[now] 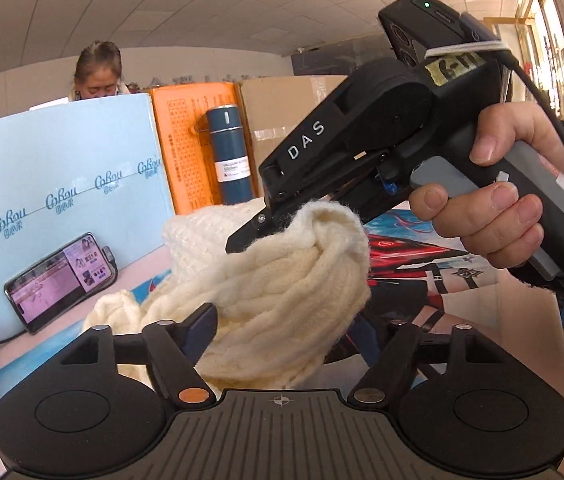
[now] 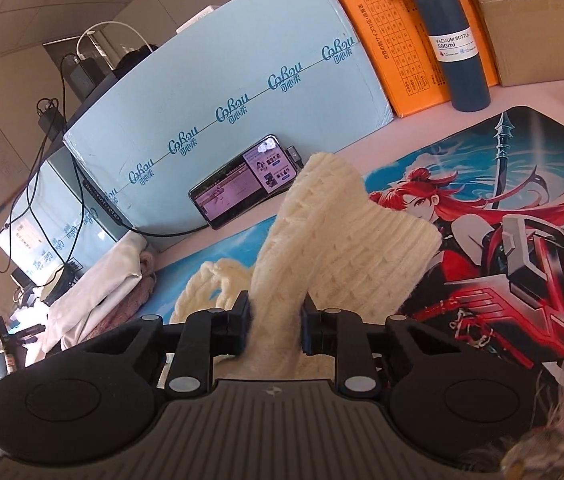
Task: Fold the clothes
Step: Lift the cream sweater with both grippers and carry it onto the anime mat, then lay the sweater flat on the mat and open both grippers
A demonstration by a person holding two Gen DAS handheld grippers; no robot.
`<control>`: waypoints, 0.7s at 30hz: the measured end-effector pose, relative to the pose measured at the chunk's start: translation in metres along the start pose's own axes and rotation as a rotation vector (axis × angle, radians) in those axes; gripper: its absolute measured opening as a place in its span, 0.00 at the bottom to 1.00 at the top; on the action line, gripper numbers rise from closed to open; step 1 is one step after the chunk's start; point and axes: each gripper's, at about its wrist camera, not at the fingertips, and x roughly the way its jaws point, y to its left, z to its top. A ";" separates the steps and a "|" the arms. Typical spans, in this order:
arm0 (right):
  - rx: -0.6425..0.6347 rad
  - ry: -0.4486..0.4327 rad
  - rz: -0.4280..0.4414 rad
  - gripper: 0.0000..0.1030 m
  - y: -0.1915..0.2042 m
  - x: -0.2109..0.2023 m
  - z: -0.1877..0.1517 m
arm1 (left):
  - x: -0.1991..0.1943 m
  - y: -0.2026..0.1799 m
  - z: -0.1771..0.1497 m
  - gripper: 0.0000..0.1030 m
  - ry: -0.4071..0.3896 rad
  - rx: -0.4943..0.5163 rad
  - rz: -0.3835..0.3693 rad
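A cream cable-knit garment (image 1: 273, 280) hangs bunched above the printed desk mat (image 2: 482, 184). My left gripper (image 1: 277, 332) is shut on a thick fold of it; the right finger is hidden behind the knit. My right gripper (image 2: 274, 322) is shut on another part of the same knit (image 2: 334, 232), which rises in front of it and trails onto the mat. In the left wrist view the right gripper (image 1: 249, 232) comes in from the upper right, held by a hand, its fingertips pinching the knit's top edge.
A light blue box (image 2: 221, 92) stands at the back with a phone (image 2: 247, 180) leaning on it. An orange box (image 2: 394, 36) and a blue vacuum bottle (image 2: 452, 36) stand behind the mat. Folded clothes (image 2: 101, 284) lie at the left. A person (image 1: 97, 72) sits behind the boxes.
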 end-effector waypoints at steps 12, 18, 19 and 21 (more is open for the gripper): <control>-0.092 -0.060 -0.044 0.20 -0.028 -0.068 -0.044 | -0.031 0.048 -0.015 0.88 -0.122 -0.267 -0.108; -0.161 0.025 -0.010 0.36 -0.044 -0.085 -0.065 | -0.013 0.070 -0.017 0.88 0.033 -0.477 0.158; -0.180 0.016 -0.015 0.56 -0.046 -0.090 -0.066 | -0.008 0.073 -0.018 0.88 0.078 -0.505 0.203; -0.183 -0.047 -0.098 0.73 -0.055 -0.101 -0.062 | 0.000 0.077 -0.022 0.88 0.159 -0.552 0.254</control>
